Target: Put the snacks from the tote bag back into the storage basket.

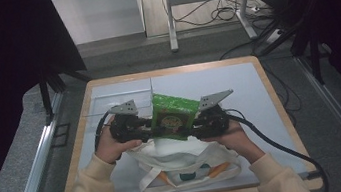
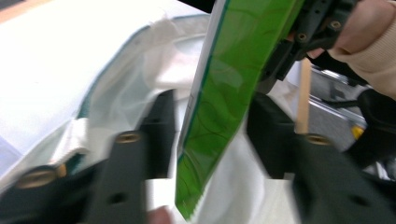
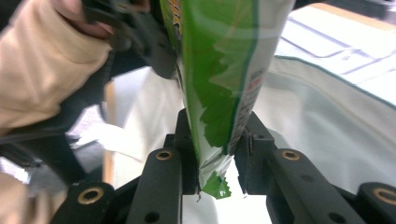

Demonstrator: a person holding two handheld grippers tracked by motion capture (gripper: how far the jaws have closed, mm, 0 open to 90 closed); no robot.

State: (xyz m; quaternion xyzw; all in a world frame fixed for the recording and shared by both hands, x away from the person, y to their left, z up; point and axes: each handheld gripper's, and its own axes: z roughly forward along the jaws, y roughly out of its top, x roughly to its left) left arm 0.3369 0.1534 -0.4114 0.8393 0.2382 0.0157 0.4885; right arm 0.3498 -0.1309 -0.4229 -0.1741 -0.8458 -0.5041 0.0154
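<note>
Table (image 1: 259, 93), white bag (image 1: 178, 168) under green packet (image 1: 175, 115), both grippers

Left gripper (image 1: 149, 128) and right gripper (image 1: 193, 124) facing inward, each pair of fingers pinched, forearms converging.

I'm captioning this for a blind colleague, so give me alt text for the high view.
A person's two hand-held grippers, left gripper and right gripper, pinch a green snack bag from either side, holding it upright above a white tote bag lying on a pale table.
</note>
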